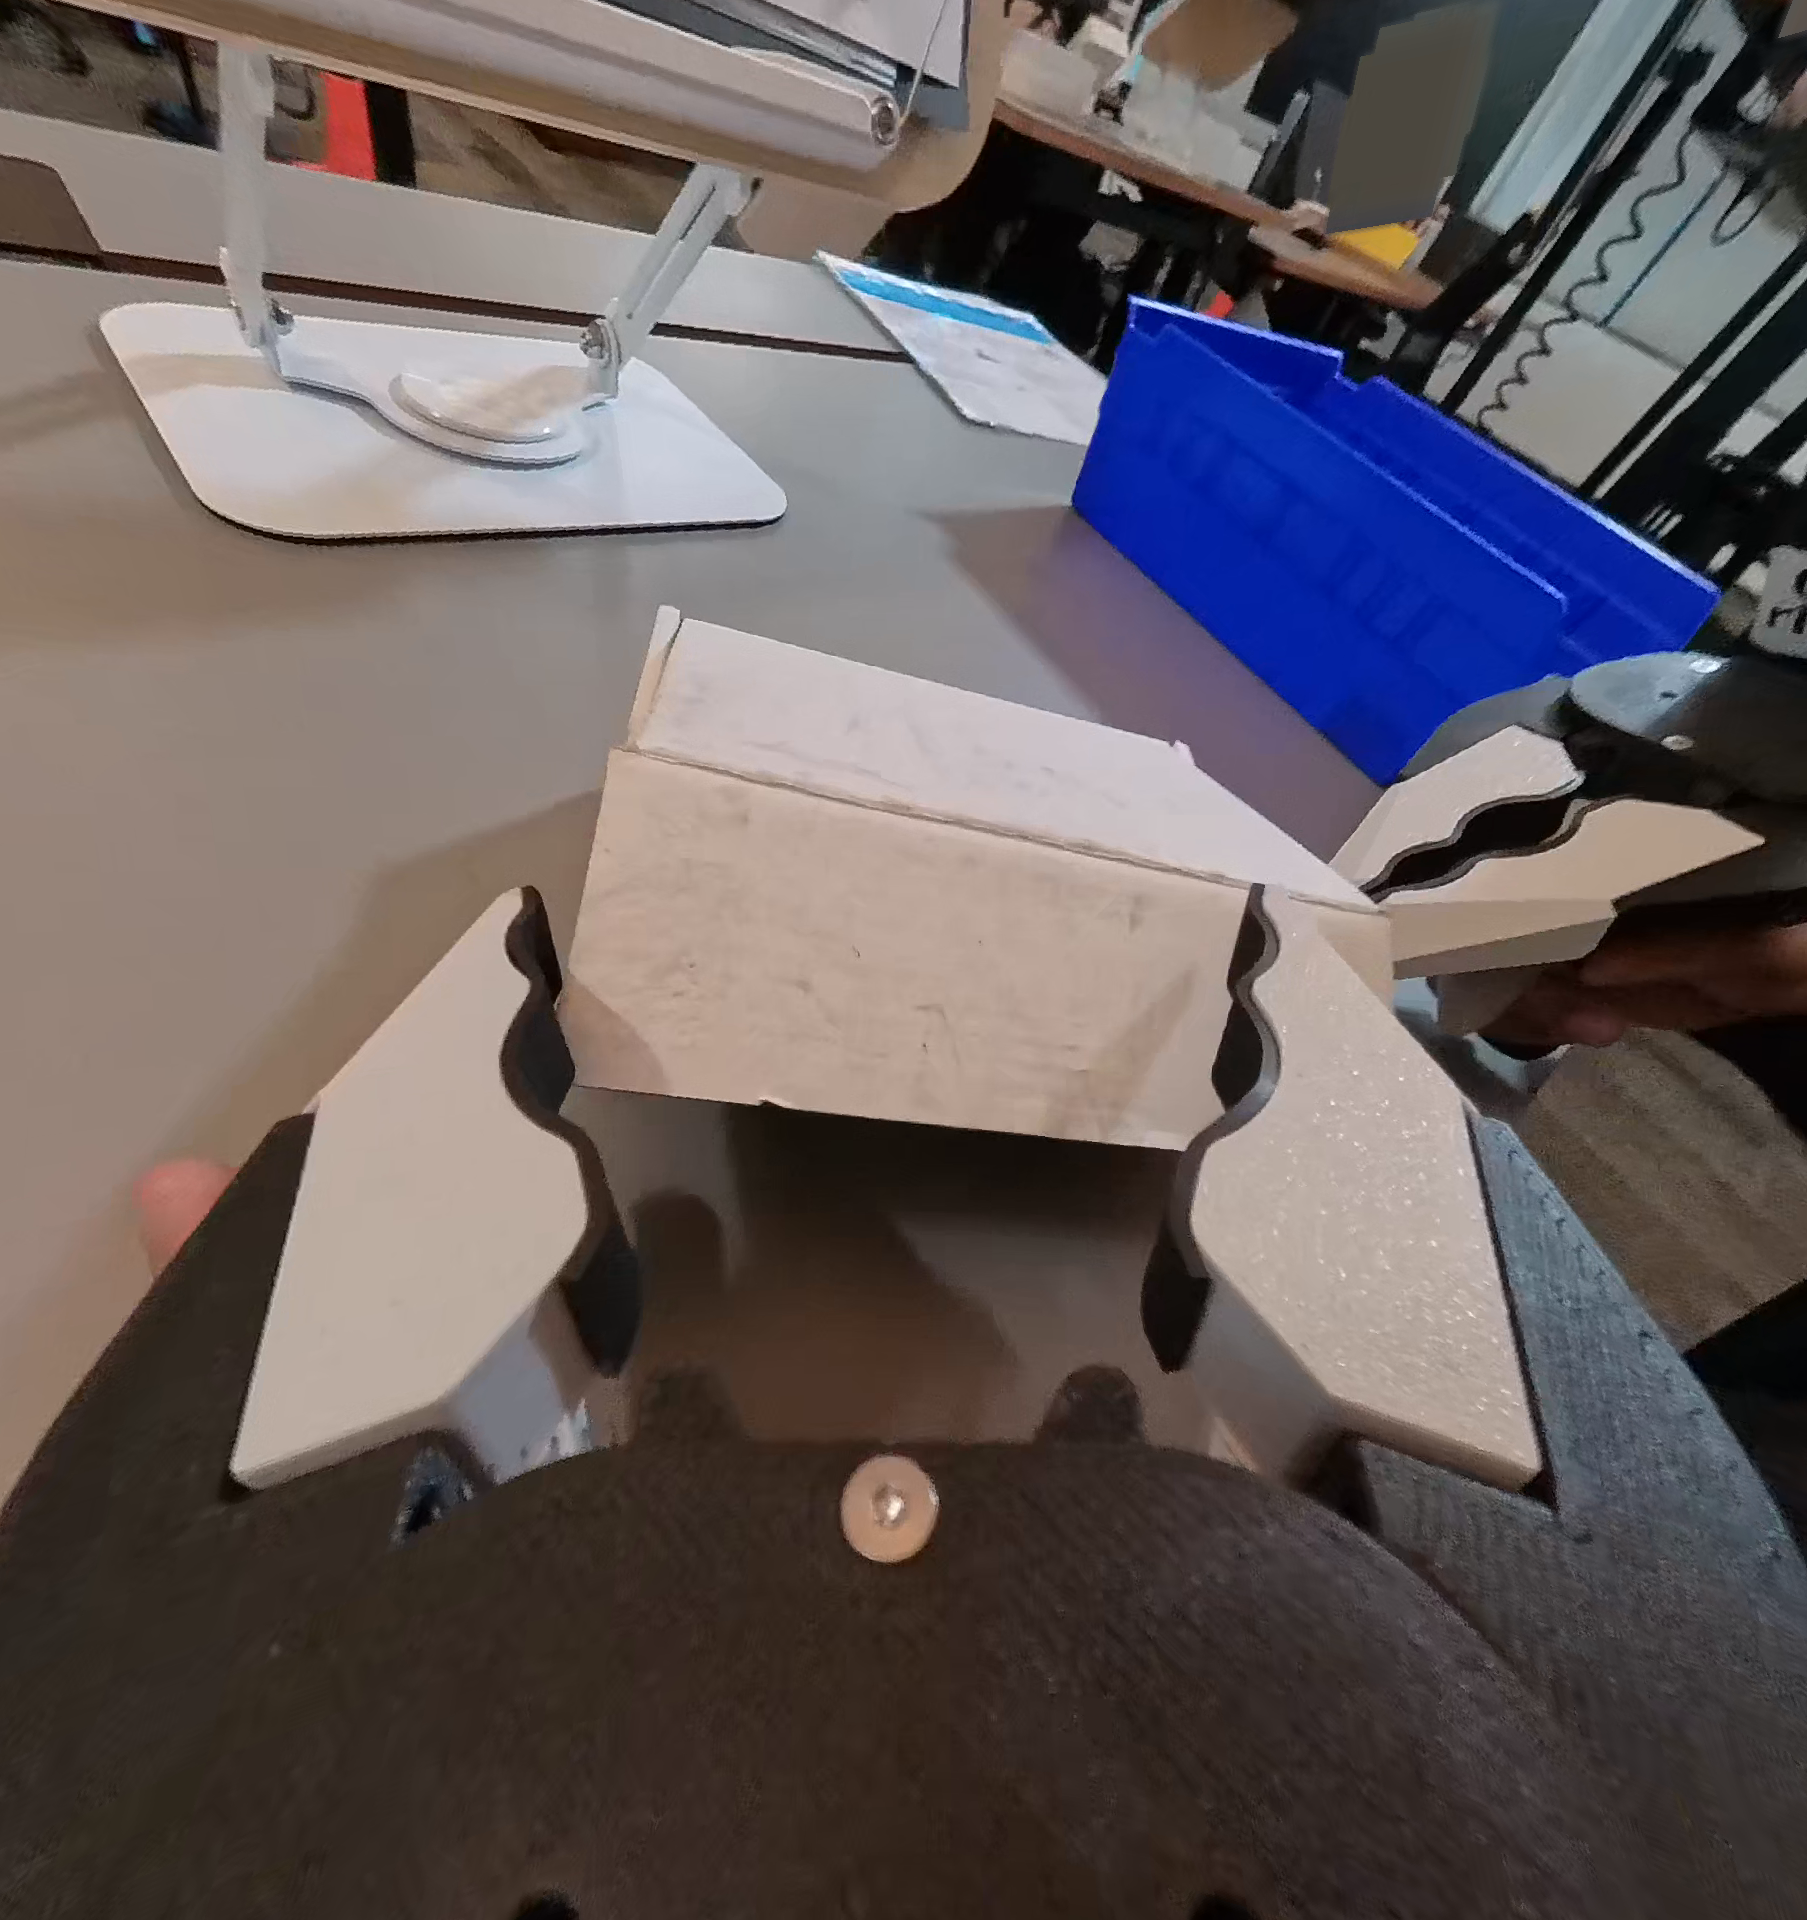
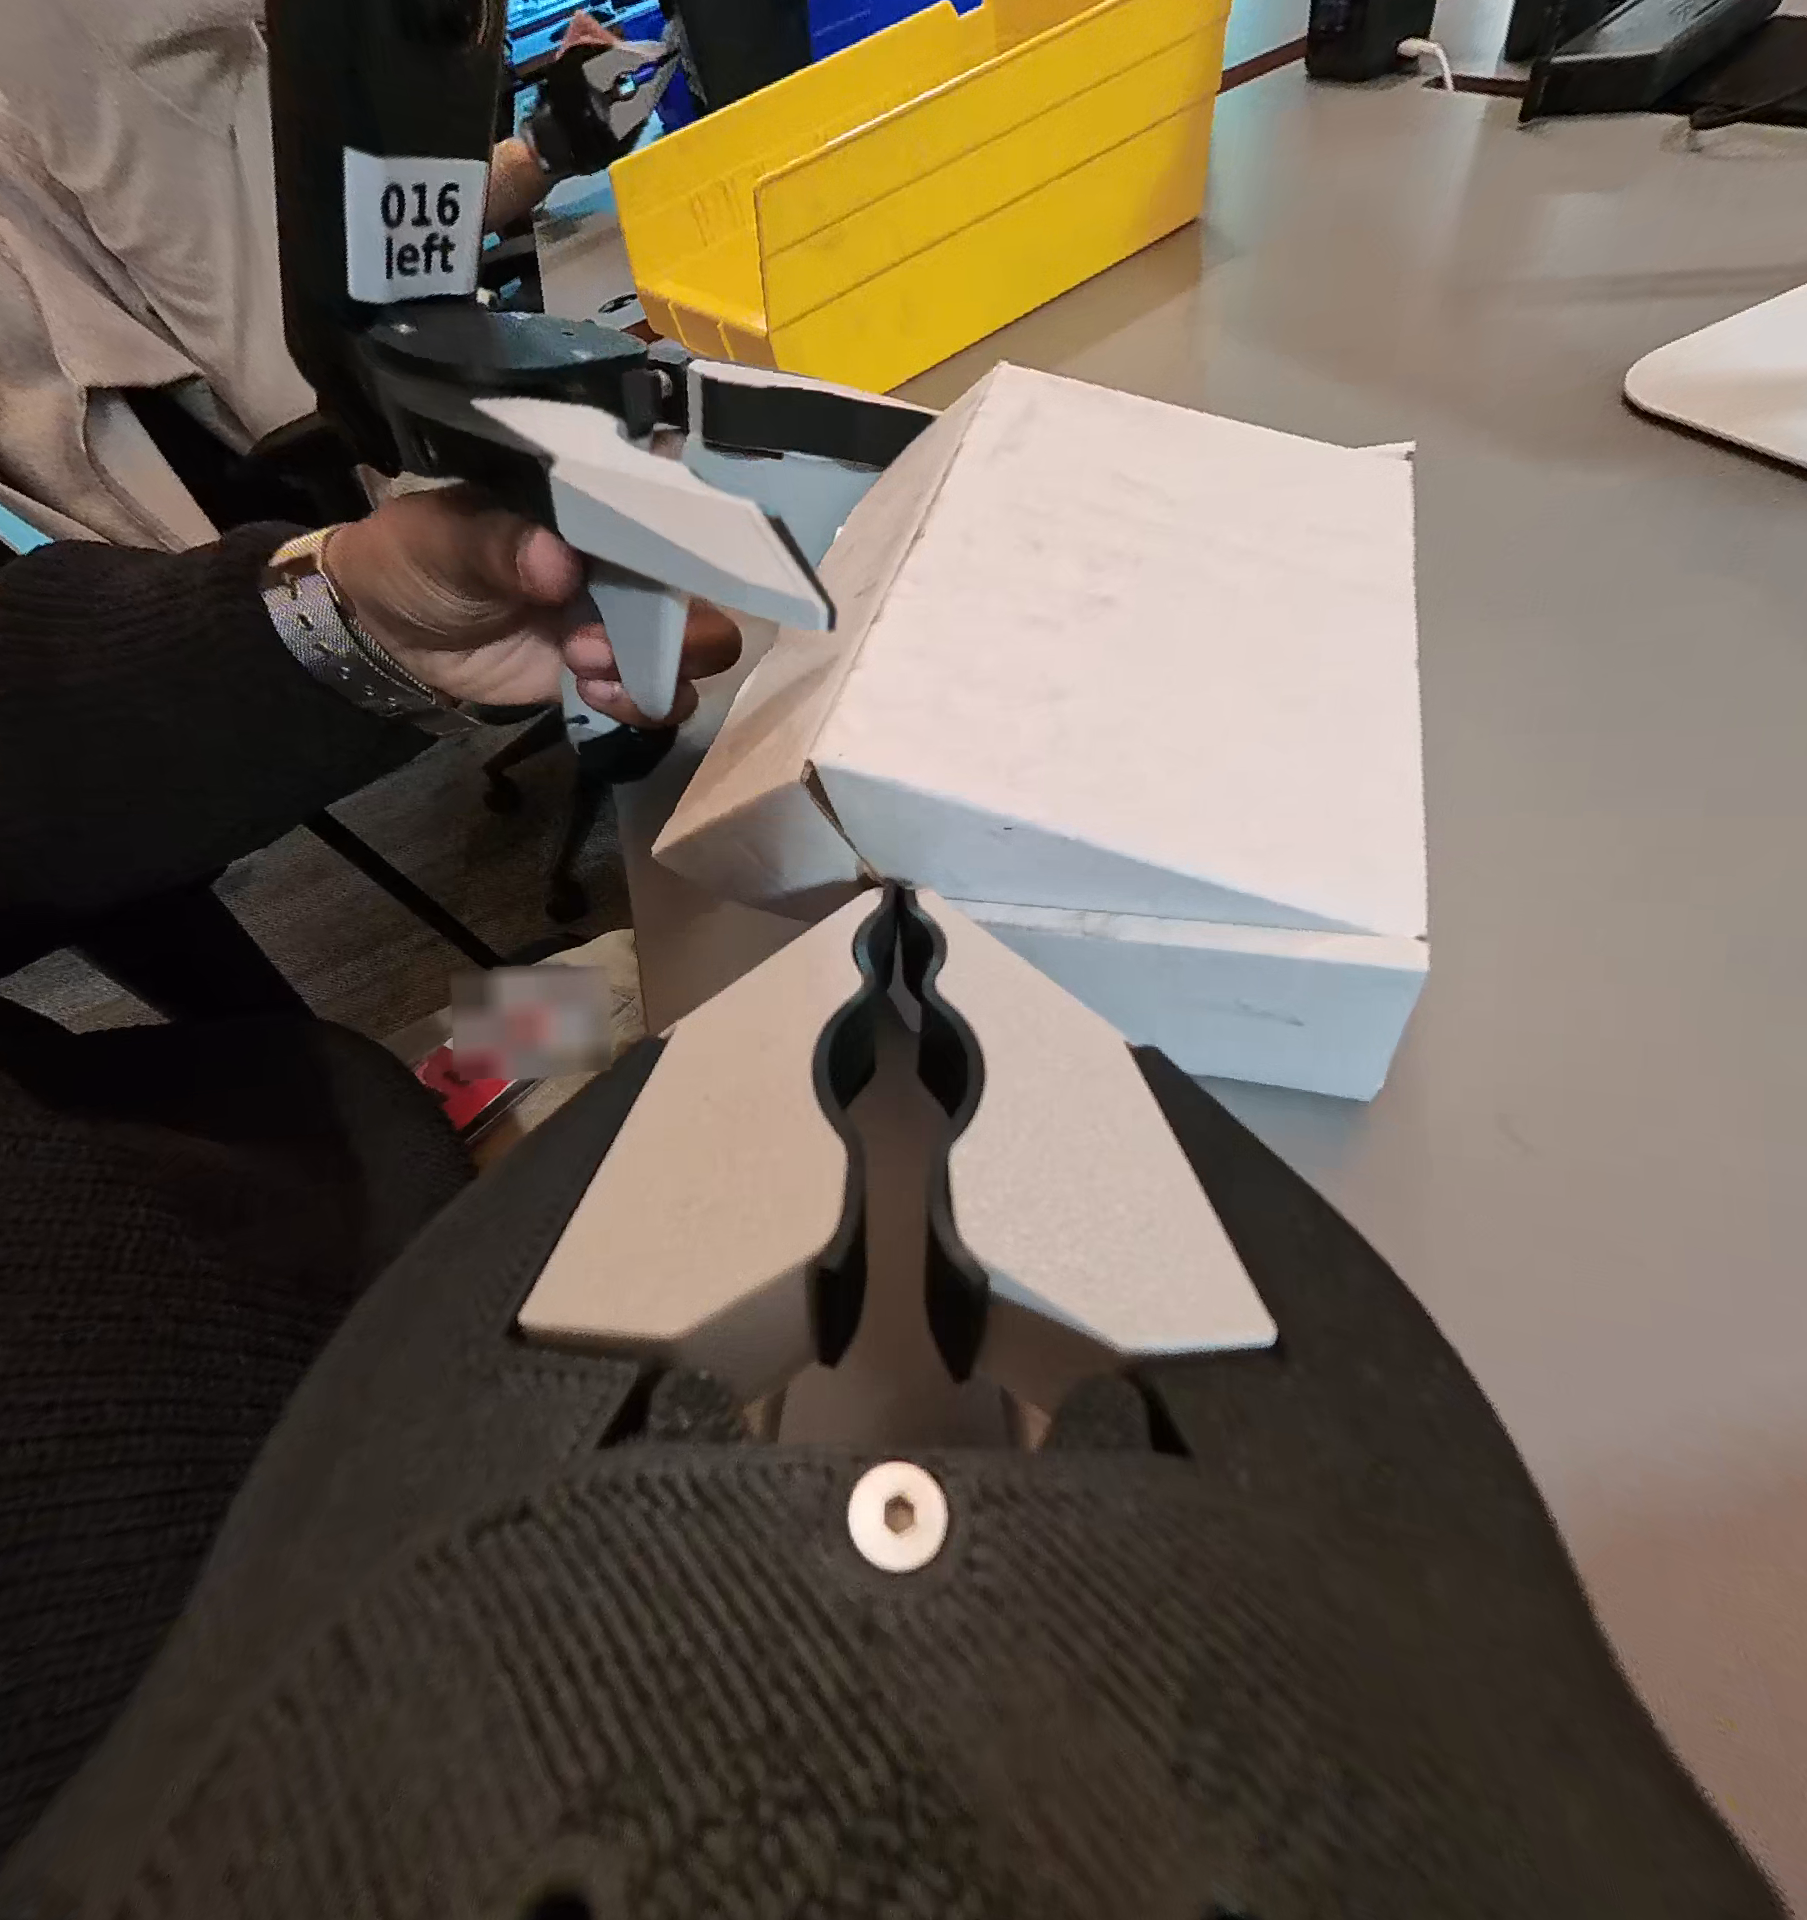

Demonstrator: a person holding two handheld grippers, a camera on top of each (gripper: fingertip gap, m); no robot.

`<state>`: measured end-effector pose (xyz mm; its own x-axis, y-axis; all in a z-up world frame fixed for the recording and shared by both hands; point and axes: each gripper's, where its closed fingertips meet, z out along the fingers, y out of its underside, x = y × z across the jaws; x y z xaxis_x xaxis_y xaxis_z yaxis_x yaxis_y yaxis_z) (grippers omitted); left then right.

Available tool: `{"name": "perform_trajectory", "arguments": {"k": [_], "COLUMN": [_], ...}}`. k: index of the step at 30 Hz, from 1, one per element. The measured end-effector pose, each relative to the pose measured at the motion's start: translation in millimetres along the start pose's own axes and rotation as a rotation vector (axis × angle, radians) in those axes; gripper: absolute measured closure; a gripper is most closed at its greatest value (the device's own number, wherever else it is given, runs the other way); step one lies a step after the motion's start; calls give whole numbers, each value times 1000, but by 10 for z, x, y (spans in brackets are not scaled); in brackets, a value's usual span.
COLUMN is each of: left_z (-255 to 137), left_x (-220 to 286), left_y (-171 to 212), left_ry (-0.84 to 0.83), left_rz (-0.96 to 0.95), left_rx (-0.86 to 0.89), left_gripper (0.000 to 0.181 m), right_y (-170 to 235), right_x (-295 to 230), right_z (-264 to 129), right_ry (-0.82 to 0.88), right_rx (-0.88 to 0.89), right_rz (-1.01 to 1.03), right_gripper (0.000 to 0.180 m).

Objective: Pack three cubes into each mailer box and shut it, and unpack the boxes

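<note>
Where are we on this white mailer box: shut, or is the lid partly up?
Done: nothing confirmable; no cubes visible. In hand: the white mailer box has its lid raised at the near edge. The right gripper, jaws nearly closed, seems to pinch a thin flap at the lid's corner; the left gripper, jaws wide, straddles the front. Left: whether opening or shutting can't be told.

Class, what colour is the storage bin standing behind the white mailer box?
Yellow bin; clearest in the right wrist view, behind the mailer box.
</note>
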<state>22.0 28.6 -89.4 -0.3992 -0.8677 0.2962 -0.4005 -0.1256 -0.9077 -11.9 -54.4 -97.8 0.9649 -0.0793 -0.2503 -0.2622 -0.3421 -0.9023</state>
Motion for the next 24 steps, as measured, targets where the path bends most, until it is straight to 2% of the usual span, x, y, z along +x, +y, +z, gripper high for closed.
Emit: {"name": "perform_trajectory", "arguments": {"k": [13,17,21,24], "left_z": [3,-42,-184,-302], "left_x": [17,-58,-134,-259], "left_y": [-42,-132,-332,-408], "left_ry": [14,34,114,75], "left_rz": [-18,-112,-257,-291], "left_rx": [27,77,186,233], "left_gripper": [42,47,49,53], "right_y": [-8,-4,43,14], "right_x": [-59,-114,-176,-192], "right_z": [48,84,92,60], "right_ry": [26,15,-5,-12], "right_rx": [8,10,-14,1], "right_rz": [-118,-137,-209,-247], "right_gripper": [180,180,171,171]}}
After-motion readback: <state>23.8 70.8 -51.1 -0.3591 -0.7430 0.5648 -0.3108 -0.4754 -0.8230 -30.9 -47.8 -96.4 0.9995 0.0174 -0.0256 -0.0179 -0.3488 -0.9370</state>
